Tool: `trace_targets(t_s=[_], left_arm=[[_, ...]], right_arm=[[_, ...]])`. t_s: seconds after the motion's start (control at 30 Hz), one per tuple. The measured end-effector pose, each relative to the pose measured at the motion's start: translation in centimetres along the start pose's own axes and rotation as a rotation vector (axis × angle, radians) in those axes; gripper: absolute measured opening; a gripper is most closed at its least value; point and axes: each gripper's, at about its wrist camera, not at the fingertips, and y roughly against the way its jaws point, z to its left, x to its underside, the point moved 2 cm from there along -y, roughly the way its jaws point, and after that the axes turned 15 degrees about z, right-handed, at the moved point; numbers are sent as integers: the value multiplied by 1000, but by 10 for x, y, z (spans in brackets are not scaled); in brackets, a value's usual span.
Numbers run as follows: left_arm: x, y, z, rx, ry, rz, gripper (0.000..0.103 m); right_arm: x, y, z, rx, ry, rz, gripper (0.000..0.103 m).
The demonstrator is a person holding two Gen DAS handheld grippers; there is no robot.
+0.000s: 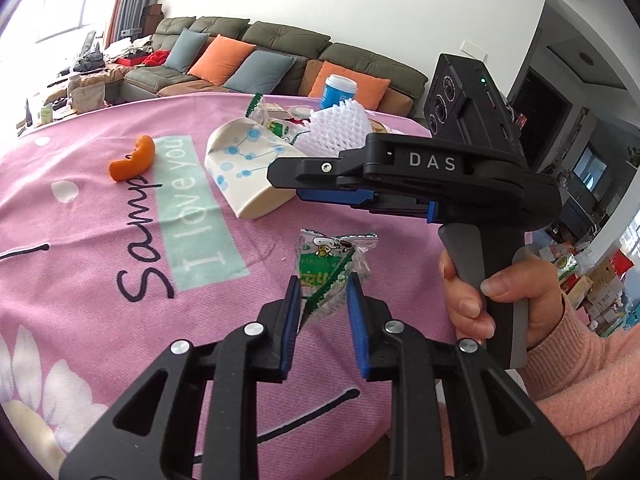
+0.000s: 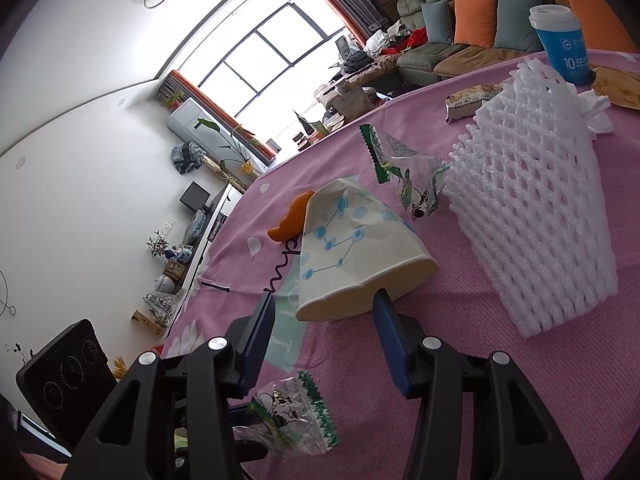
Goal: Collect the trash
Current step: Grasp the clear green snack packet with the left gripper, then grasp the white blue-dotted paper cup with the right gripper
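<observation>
A green and clear snack wrapper (image 1: 332,268) lies on the pink tablecloth (image 1: 100,240); its near end sits between the open blue pads of my left gripper (image 1: 323,294). It also shows low in the right wrist view (image 2: 294,416). A crushed white paper cup with blue dots (image 1: 246,168) lies on its side. My right gripper (image 2: 324,312) is open, its jaws either side of the cup's rim (image 2: 360,256). It shows from the side in the left wrist view (image 1: 286,178). An orange peel (image 1: 134,158) lies left of the cup.
A white foam fruit net (image 2: 536,216) stands right of the cup. A second wrapper (image 2: 404,172) lies behind the cup. A blue cup with a white lid (image 2: 560,44), a snack bag (image 2: 468,102) and a tissue (image 2: 596,114) sit at the far edge. A sofa (image 1: 280,64) is beyond.
</observation>
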Motion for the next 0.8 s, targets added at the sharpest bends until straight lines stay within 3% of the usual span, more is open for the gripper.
trace_targets(t_s=[0.13,0.33,0.47,0.8], left_arm=[[7,14,9,-27,23,-22,23],[17,34,30,-69,80,-56,23],[24,49,45,-103,126,-76,23],[40,84,75,-184,222,-120,23]], right_arm=[[-2,-5,0,-10,-35,-2,46],[-8,-10,-5,-24,-88,-5,22],[-10,-10,-5,-27,-80,-4,12],[-6,-12,25,-8,17,-5,2]])
